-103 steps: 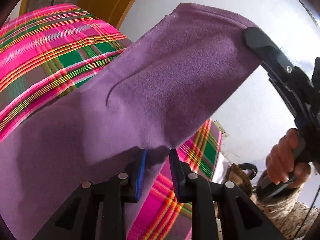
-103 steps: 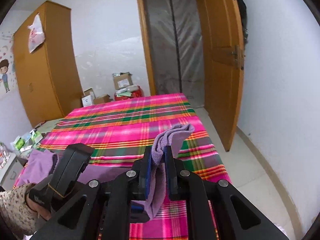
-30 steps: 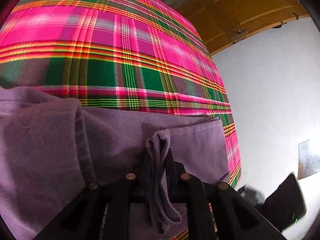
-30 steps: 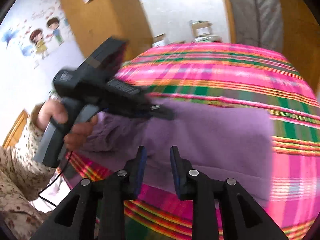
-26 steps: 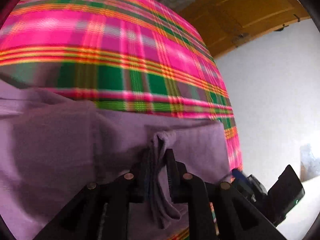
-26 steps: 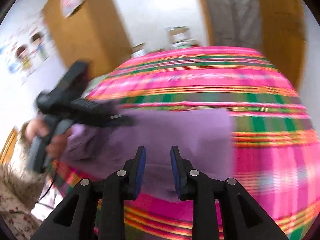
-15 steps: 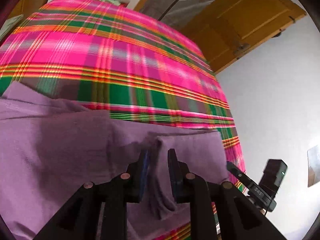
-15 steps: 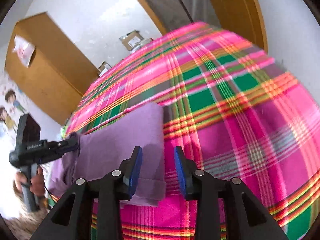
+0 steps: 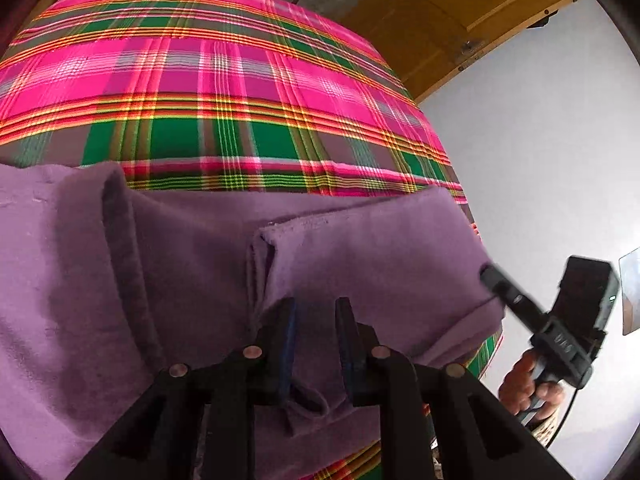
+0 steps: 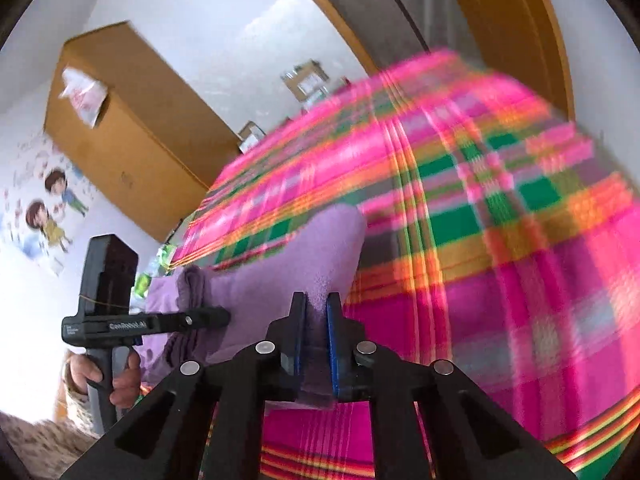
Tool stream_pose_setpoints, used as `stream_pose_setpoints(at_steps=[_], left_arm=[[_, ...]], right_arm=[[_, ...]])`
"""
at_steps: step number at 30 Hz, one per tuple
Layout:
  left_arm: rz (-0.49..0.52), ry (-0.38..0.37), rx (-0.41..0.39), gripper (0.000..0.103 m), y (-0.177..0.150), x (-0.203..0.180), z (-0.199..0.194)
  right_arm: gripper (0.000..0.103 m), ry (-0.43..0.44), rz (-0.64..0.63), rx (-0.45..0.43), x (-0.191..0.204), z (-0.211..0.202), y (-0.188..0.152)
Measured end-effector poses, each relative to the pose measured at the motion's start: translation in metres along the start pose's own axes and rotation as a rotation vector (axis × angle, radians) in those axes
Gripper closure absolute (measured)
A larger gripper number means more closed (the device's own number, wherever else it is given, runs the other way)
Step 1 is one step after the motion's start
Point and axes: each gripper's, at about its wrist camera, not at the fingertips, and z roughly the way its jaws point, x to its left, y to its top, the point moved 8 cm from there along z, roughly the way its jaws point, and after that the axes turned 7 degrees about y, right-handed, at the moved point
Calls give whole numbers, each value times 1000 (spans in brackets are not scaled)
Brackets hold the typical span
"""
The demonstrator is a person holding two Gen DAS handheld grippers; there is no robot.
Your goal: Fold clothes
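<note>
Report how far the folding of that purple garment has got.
Done: the purple garment lies on the plaid bedspread, doubled into a thick band with layered edges showing. In hand: the right hand-held gripper has just closed on its right-end edge, fabric pinched between its pads; the left hand-held gripper has its jaws apart, a fold of cloth loose between them. Left: probably another fold across, then smoothing.
</note>
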Motion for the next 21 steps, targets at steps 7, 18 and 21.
stream_pose_setpoints(at_steps=[7,18,21], left_arm=[[2,0,2,83,2,2,1],[4,14,7,83,1,0,4],[-2,16,11,83,2,-1,5]], right_arm=[[98,-78,48,6,-38,0,5],[71,128,-141,179,-15,6,-17],[69,115,-277,321,-5,17,-30]])
